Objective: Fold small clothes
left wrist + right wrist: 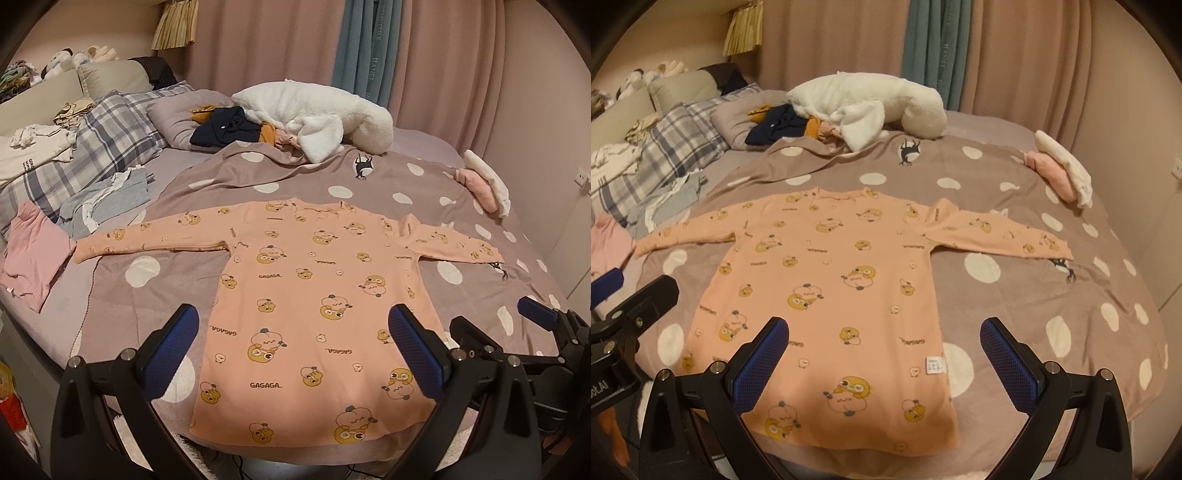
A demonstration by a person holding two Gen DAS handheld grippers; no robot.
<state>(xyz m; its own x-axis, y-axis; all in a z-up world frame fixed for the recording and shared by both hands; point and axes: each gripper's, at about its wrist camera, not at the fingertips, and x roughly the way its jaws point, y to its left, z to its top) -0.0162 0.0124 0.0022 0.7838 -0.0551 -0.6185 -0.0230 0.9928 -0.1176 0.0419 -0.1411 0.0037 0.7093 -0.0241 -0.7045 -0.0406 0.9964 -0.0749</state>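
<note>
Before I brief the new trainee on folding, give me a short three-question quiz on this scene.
1. True or false: the peach long-sleeved top lies flat with both sleeves spread out.
2. The left gripper is: A) open B) shut on cloth.
3. What pattern has the bedspread under the top?

Key: 1 true; 2 A; 3 white dots on taupe.
</note>
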